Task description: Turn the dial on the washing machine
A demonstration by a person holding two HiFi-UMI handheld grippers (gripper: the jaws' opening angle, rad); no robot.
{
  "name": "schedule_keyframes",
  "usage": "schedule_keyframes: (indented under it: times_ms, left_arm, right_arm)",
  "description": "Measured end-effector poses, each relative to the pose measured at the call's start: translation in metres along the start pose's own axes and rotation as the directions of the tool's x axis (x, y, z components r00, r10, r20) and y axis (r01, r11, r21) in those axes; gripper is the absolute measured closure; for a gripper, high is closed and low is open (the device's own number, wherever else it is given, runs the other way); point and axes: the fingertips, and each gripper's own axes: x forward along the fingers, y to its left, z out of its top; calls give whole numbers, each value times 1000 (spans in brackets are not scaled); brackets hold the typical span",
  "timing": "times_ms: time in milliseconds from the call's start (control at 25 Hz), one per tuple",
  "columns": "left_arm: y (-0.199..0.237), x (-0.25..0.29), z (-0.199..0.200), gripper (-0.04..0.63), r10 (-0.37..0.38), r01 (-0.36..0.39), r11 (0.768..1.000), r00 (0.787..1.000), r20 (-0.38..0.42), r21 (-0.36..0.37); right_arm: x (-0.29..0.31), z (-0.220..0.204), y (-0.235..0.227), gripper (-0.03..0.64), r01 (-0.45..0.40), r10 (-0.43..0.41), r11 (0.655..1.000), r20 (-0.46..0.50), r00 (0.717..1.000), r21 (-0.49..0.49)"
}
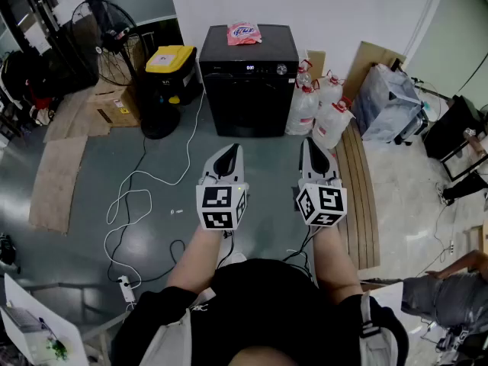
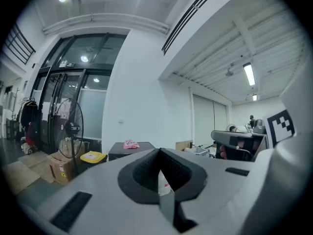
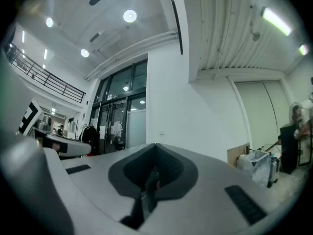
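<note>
The black washing machine point(image 1: 248, 82) stands against the far wall, about a metre ahead of me. Its small silver dial point(image 1: 281, 69) sits at the right end of the front control strip, beside a lit display. A pink packet point(image 1: 244, 33) lies on its lid. My left gripper point(image 1: 229, 150) and right gripper point(image 1: 311, 145) hover side by side over the floor, pointing at the machine and well short of it. Both are shut with nothing between the jaws. The left gripper view shows its closed jaws below the machine's top point(image 2: 122, 150) and the packet point(image 2: 130, 144). The right gripper point(image 3: 155, 148) faces the white wall.
A black bin with a yellow lid point(image 1: 169, 59) and a standing fan point(image 1: 114, 44) are left of the machine. Clear plastic jugs point(image 1: 316, 105) crowd its right side, with a slatted wooden board point(image 1: 358, 189) and a bag point(image 1: 389, 97) beyond. A white cable point(image 1: 137, 197) loops over the floor at left.
</note>
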Motion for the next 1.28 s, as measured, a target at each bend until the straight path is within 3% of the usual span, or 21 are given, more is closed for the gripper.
schedule_keyframes:
  times_ms: [520, 800, 960, 1280]
  left_arm:
    - [12, -11, 0, 586, -9, 9, 1000, 1000, 3, 0]
    - [32, -2, -13, 586, -65, 66, 997, 998, -5, 39]
    - [40, 6, -13, 586, -97, 97, 995, 995, -7, 25]
    - [54, 36, -8, 586, -94, 94, 995, 995, 19, 38]
  right_arm:
    - [-1, -3, 21, 615, -4, 4, 1000, 0, 1000, 29]
    - [16, -16, 38, 615, 49, -49, 998, -7, 999, 31]
    - [21, -20, 42, 615, 74, -74, 997, -10, 997, 29]
    - [45, -21, 24, 615, 113, -113, 993, 6, 994, 24]
